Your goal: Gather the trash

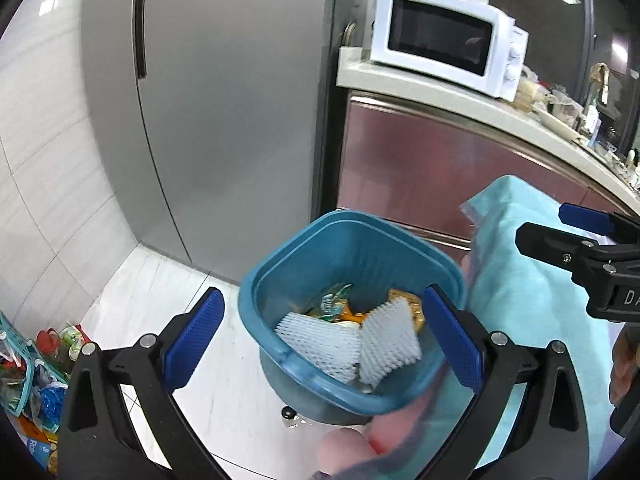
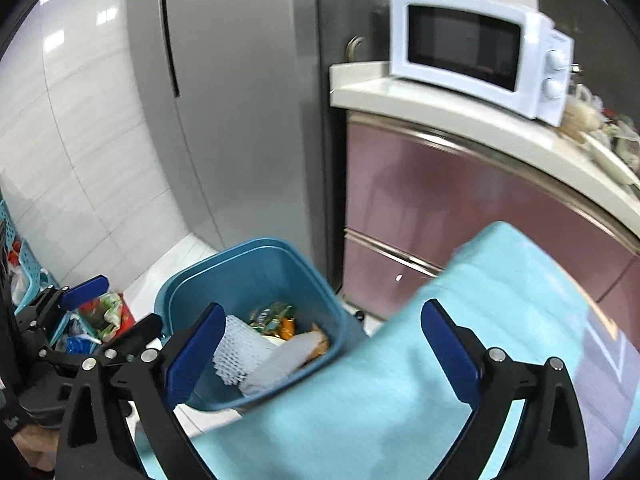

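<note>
A blue plastic trash bin (image 1: 352, 248) stands on the floor; it also shows in the right wrist view (image 2: 256, 276). Inside lie white foam fruit nets (image 1: 320, 340) (image 2: 240, 352) and orange and green wrappers (image 1: 332, 300) (image 2: 276, 316). My left gripper (image 1: 324, 340) is open and empty just above the bin's near rim. My right gripper (image 2: 320, 352) is open and empty, over the bin's right edge and a teal cloth-covered surface (image 2: 400, 380). The right gripper also shows in the left wrist view (image 1: 568, 240); the left one shows in the right wrist view (image 2: 84, 288).
A grey fridge (image 1: 224, 112) stands behind the bin. A white microwave (image 1: 448, 40) sits on a counter (image 1: 440, 92) over pink cabinets. A teal basket with bags (image 1: 24, 368) stands at the left by the tiled wall. The teal cloth (image 1: 528, 288) lies right of the bin.
</note>
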Available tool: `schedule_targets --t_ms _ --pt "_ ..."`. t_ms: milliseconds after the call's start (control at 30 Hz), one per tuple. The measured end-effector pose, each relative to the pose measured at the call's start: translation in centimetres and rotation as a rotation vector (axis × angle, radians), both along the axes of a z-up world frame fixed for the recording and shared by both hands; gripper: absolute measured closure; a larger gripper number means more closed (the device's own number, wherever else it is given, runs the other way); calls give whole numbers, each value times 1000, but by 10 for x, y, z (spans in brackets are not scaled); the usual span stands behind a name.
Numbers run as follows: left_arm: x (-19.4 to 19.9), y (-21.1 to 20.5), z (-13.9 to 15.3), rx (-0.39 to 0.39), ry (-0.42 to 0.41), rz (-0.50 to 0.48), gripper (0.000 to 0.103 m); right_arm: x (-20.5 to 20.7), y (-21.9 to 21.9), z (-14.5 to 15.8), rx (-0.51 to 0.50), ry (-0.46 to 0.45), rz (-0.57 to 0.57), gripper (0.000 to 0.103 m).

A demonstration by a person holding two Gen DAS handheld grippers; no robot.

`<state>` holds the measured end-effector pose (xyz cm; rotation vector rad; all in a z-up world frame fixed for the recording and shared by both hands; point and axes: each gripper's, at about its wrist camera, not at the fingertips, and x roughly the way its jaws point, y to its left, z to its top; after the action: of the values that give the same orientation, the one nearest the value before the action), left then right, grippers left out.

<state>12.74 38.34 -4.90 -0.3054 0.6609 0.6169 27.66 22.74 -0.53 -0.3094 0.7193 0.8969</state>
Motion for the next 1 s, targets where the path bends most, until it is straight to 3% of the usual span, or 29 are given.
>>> schedule_targets --t_ms 467,767,1000 --pt "-12 -118 51 94 -111 -140 6 -19 -147 18 115 -95 -193 7" --pt "1 -210 62 147 -148 -283 6 -42 -245 26 140 -177 -361 7" --pt "12 -271 58 140 -154 -377 6 -56 -302 22 126 -219 -484 7"
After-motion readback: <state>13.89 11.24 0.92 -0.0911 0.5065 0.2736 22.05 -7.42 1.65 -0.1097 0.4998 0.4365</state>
